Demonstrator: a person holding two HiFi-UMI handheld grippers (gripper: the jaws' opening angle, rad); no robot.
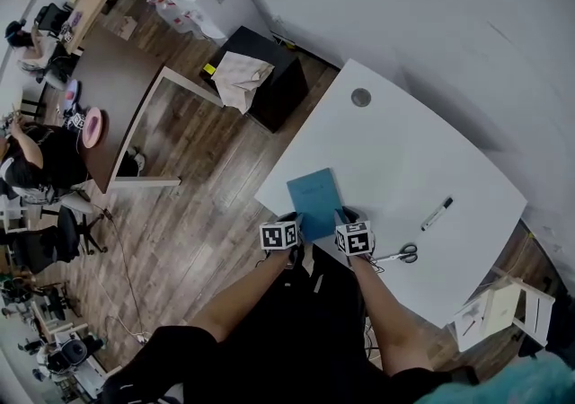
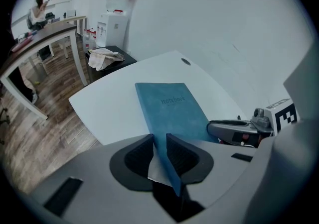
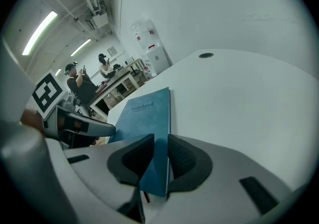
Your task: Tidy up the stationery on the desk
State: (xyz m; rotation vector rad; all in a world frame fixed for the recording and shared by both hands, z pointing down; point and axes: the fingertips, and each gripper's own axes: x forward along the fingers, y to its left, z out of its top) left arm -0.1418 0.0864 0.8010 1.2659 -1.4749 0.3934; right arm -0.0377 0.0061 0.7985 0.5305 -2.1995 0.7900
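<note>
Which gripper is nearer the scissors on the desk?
Right. The right gripper grips the blue notebook at its near edge, just beside the scissors; the left gripper grips that same edge farther off.

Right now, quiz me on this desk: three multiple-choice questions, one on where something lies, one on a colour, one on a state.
1. In the head view, where do the metal scissors lie from the flat soft-cover notebook? A left of it; B on top of it; C right of it.
2. The notebook's cover is: A blue; B red; C yellow.
3. The right hand-held gripper is: A open, empty; B shut on the notebook; C shut on the scissors.
Answers: C, they rest on the white desk to its right; A, the cover shows blue; B, its jaws pinch the notebook's near edge.
</note>
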